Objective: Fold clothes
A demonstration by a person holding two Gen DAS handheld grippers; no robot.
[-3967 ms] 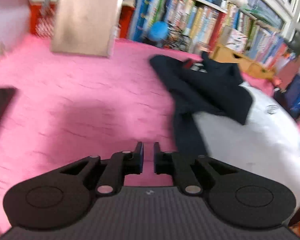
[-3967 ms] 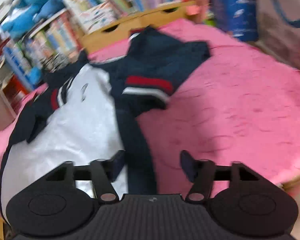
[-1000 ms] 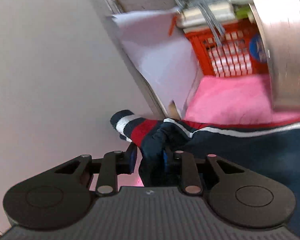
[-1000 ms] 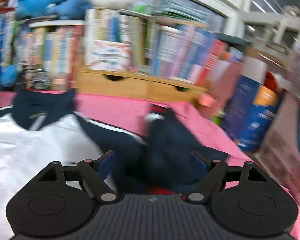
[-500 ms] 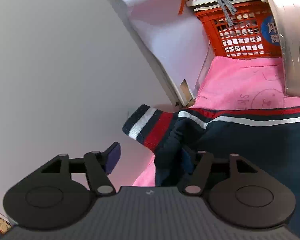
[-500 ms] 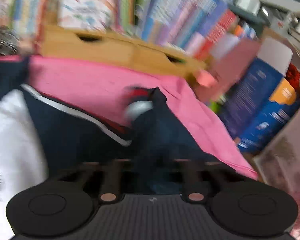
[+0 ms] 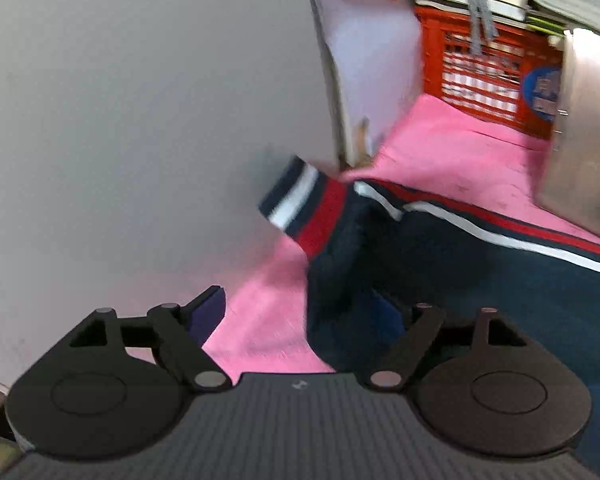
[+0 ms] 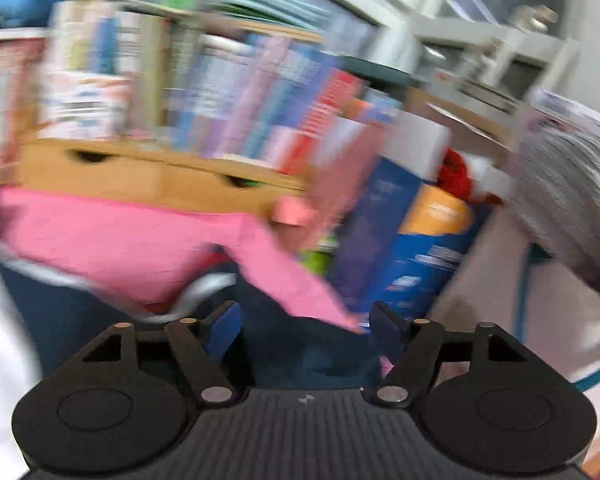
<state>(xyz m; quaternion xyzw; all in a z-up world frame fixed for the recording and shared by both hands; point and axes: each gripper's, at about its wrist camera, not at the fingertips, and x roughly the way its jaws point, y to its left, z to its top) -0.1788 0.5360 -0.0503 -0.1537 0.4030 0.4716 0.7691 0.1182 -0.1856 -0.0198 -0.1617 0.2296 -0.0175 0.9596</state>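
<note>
A navy jacket with white body and red-white stripes lies on a pink cloth. In the left wrist view its navy sleeve (image 7: 440, 264) ends in a striped cuff (image 7: 304, 204) near the cloth's left edge. My left gripper (image 7: 300, 312) is open, with the sleeve's end lying between the fingers, against the right one. In the blurred right wrist view the other navy sleeve (image 8: 296, 336) lies between the open fingers of my right gripper (image 8: 304, 324), at the pink cloth's (image 8: 112, 240) right corner. The white body (image 8: 0, 340) shows at the left.
A grey wall panel (image 7: 140, 120) and white board (image 7: 372, 64) stand left of the cloth; a red crate (image 7: 488, 72) and a tan box (image 7: 584, 132) stand at the back. On the right are a wooden drawer unit (image 8: 140, 176), bookshelves (image 8: 220, 80) and blue packages (image 8: 412, 240).
My left gripper has opened and let go of the sleeve cuff, and has since drawn back a little. My right gripper shut on the other sleeve half a second ago and is open again now.
</note>
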